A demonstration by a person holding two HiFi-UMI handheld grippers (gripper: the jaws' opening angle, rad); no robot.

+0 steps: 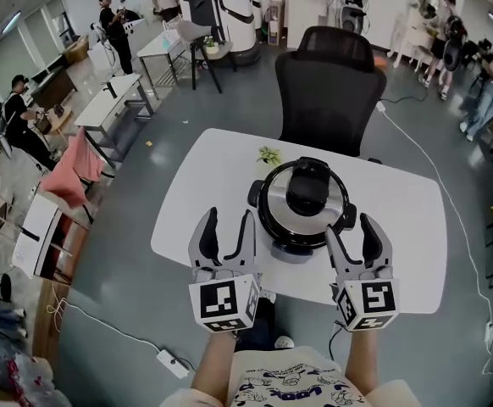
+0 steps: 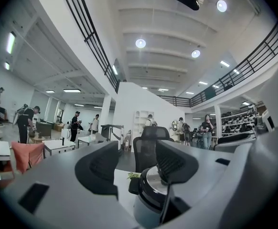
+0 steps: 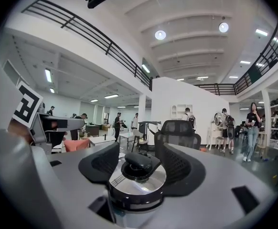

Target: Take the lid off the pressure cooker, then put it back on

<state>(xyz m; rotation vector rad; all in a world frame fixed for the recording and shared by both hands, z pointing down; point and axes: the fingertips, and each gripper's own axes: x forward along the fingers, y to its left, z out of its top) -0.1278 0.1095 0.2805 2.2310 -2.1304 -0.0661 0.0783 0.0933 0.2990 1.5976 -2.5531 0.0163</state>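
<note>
The pressure cooker (image 1: 274, 227) stands on the white table (image 1: 204, 185) with its steel lid (image 1: 274, 195) and black top handle (image 1: 307, 186) on it. My left gripper (image 1: 228, 219) is open near the table's front edge, just left of the cooker, with nothing between its fingers. My right gripper (image 1: 349, 227) is open at the cooker's front right, its inner finger close to the pot's side. In the left gripper view the cooker (image 2: 151, 194) shows partly behind the right jaw of my left gripper (image 2: 138, 168). In the right gripper view the lid (image 3: 139, 180) lies ahead between the jaws of my right gripper (image 3: 138, 166).
A black office chair (image 1: 331, 83) stands behind the table. A small green plant (image 1: 269, 153) sits on the table beyond the cooker. A power strip (image 1: 172, 363) and cables lie on the floor. Desks and people fill the room at the left and back.
</note>
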